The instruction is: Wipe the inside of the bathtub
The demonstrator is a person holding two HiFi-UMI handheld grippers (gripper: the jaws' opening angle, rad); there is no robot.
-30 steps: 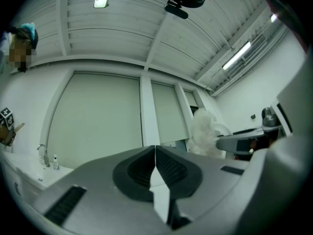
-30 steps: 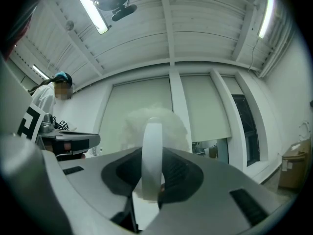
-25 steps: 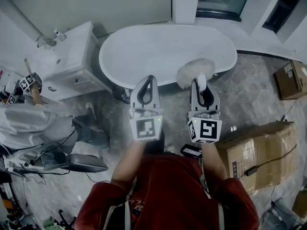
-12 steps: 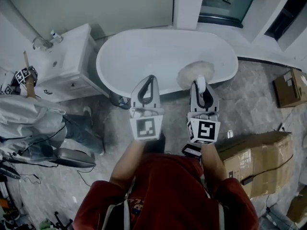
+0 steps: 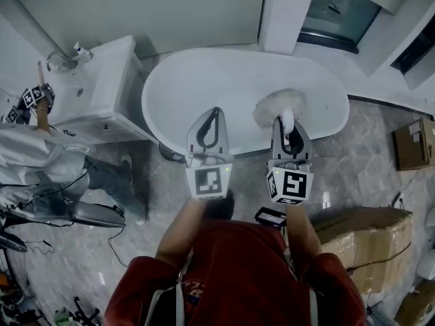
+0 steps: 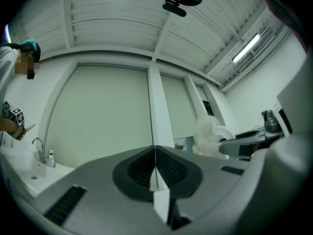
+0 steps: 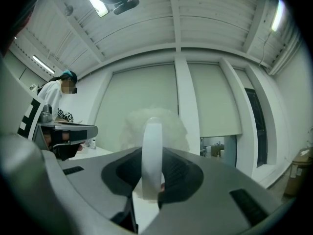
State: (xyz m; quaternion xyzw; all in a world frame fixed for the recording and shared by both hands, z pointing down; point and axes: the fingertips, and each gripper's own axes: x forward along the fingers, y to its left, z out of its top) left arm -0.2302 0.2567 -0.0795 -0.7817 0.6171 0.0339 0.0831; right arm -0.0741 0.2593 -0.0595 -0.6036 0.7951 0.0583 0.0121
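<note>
Nearest: both tongs were held side by side ahead of the operator's red sleeves, above the grey floor (image 5: 156,182), pointing at the tub.

Left tongs (image 5: 215,112): jaws pressed together, nothing between them.

Right tongs (image 5: 287,122): jaws clamped on the white handle (image 7: 152,146) of a fluffy white wiper (image 5: 279,107).

Further out, the wiper head lay over the near rim of the bathtub (image 5: 197,80), right of centre (contact with the enamel could not be judged from any view). Left of the tub stood a vanity worktop (image 5: 102,73) with a tap. A second person (image 5: 47,168) was near it.

Judgement: the step in hand was the approach, with wiping proper not evidently begun. The next move called for reaching the right tongs past the rim and down. The head should then press the inner wall before sweeping along it. The left tongs were free and needed only to keep clear.
</note>
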